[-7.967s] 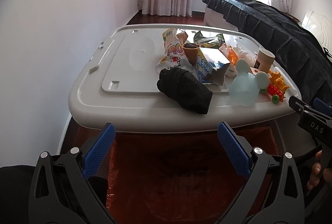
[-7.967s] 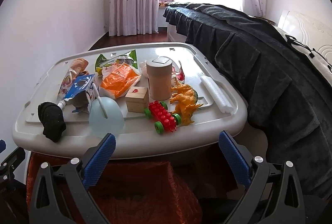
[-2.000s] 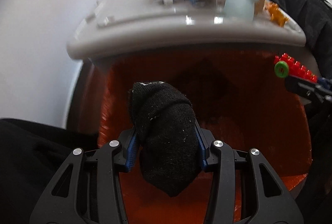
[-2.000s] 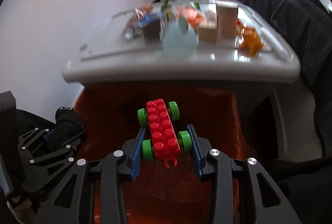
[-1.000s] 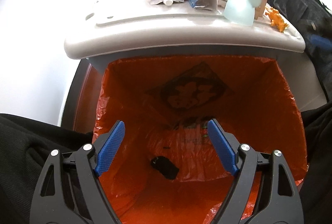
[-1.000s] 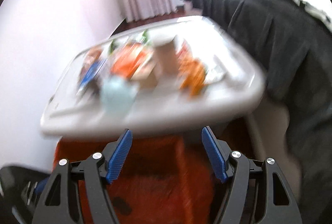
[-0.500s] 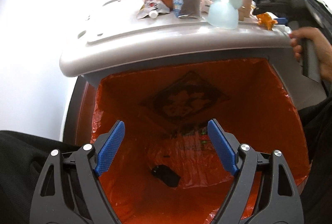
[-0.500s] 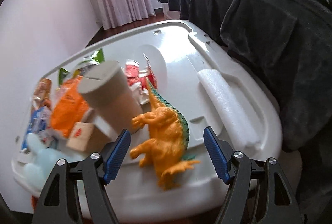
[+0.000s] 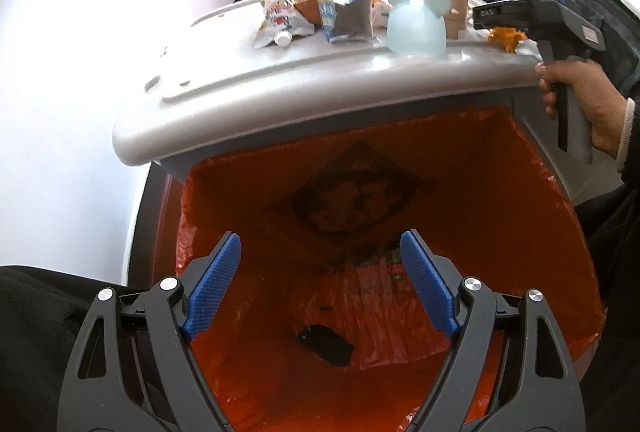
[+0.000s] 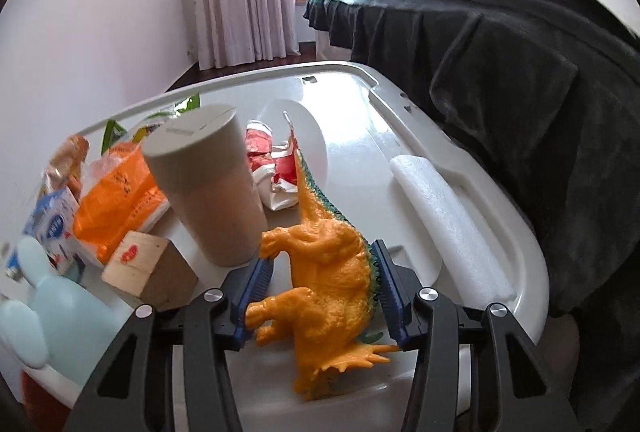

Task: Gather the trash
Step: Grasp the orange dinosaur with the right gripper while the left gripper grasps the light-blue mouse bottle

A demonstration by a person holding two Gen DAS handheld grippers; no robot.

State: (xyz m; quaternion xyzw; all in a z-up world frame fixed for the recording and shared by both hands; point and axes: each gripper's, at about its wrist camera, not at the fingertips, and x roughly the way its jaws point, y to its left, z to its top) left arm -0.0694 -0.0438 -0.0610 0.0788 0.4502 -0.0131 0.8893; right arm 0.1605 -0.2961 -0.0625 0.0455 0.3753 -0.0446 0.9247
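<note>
My left gripper (image 9: 320,280) is open and empty above the orange bin bag (image 9: 460,200). A black sock (image 9: 325,345) lies at the bag's bottom. My right gripper (image 10: 318,282) has its blue pads against both sides of an orange toy dinosaur (image 10: 324,280) that stands on the white lid (image 10: 352,104). The dinosaur (image 9: 505,37) and the right gripper's body (image 9: 536,6) also show in the left wrist view at the lid's right end.
On the lid stand a tan paper cup (image 10: 208,188), a wooden block (image 10: 150,268), a pale blue mouse-eared dome (image 10: 44,328), an orange wrapper (image 10: 116,192), a blue carton (image 10: 52,228), red-white wrappers (image 10: 268,156) and a white foam strip (image 10: 444,216). A dark-covered bed (image 10: 520,72) runs along the right.
My right gripper has moved forward and narrowed its jaws onto the orange dinosaur. My left gripper has stayed open over the bag, tilting up slightly.
</note>
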